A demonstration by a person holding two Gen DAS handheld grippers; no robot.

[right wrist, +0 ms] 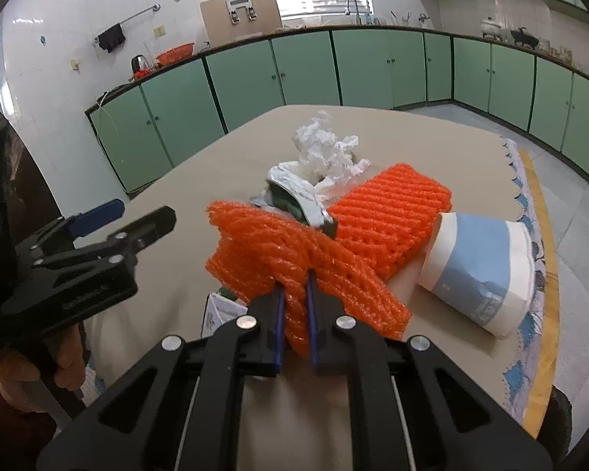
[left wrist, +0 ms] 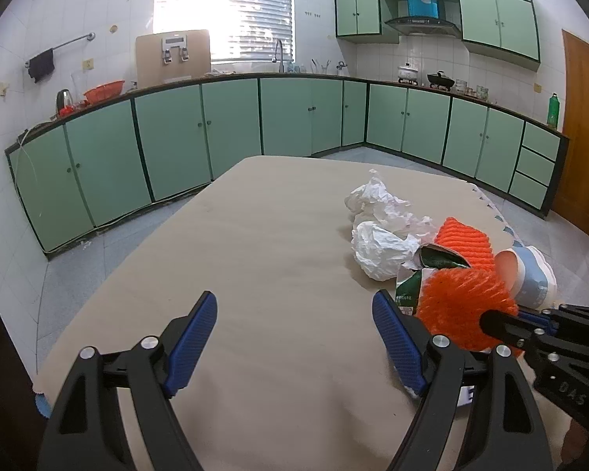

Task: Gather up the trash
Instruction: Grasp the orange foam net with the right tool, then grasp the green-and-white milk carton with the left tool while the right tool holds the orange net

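right gripper (right wrist: 294, 314) clamps an orange foam net (right wrist: 263, 251), left gripper (left wrist: 294, 337) spread, paper cup (right wrist: 479, 271) on its side.

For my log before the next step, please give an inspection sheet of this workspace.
Surface: table with beige cover, bare in front of left gripper.
Job's things: two orange foam nets, crumpled white paper, torn green carton, paper cup on its side.
Clutter: nothing seen.
Grippers: left gripper open, empty; right gripper shut on near foam net.
Cables: nothing seen.
Surroundings: green cabinets, window.
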